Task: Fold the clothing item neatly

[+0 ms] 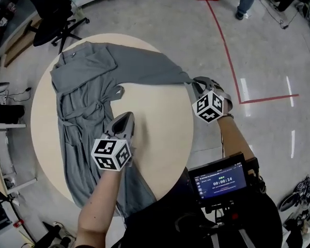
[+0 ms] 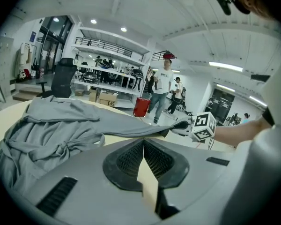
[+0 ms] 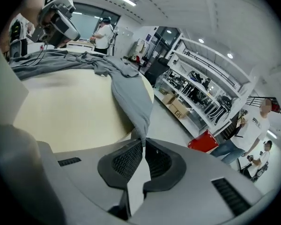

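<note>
Head view: right hand-held gripper (image 1: 192, 82) pinches sleeve end (image 1: 183, 78) of grey robe (image 1: 88, 87) at tabletop (image 1: 160, 128) right edge; left hand-held gripper (image 1: 127, 117) closed, empty, mid-frame over robe.

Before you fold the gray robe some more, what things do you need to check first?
1. Right tool pinching the sleeve end: ok.
2. Left tool holding cloth: not ok, it is shut and empty.
3. Sleeve pulled out straight: ok.
4. Whole robe on the table: not ok, the bottom hangs off the near edge.
5. Belt lying flat: not ok, knotted and bunched.
</note>
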`<state>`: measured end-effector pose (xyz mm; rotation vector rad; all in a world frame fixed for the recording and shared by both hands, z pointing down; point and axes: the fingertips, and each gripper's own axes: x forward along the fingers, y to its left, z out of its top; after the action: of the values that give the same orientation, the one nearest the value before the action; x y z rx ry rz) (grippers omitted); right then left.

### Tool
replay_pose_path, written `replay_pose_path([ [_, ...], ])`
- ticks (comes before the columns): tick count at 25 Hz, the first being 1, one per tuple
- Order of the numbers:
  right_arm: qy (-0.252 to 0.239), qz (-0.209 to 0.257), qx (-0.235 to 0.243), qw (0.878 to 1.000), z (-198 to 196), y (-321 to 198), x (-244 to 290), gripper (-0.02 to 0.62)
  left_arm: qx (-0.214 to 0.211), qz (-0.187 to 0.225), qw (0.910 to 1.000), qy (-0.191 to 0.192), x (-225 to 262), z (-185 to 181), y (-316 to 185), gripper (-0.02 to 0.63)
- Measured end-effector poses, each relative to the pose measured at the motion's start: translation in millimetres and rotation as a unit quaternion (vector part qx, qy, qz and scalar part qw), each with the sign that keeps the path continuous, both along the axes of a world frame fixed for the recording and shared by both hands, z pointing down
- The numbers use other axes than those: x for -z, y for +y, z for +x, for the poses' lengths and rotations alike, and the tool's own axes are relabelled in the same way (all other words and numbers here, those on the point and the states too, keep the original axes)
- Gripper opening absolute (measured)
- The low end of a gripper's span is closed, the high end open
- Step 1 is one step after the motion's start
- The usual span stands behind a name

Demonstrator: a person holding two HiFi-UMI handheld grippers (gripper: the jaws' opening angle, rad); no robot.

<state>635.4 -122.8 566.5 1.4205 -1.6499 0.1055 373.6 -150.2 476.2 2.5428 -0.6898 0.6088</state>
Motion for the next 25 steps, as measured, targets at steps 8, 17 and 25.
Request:
replay_pose_path([
  [8, 0.097, 0.017, -0.043, 0.994, -20, -55, 81, 0.025, 0.027, 0.038, 0.9976, 0.052, 23, -75, -34, 0.002],
  [17, 0.142, 0.037, -0.012, 0.989, -112, -189, 135, 0.025, 0.079, 0.054, 0.9914, 0.089, 27, -200, -75, 0.003],
  [25, 0.143, 0.043, 0.058, 0.987, -296, -332, 115, 0.025, 0.145, 0.052, 0.9824, 0.106, 3, -333, -127, 0.002],
])
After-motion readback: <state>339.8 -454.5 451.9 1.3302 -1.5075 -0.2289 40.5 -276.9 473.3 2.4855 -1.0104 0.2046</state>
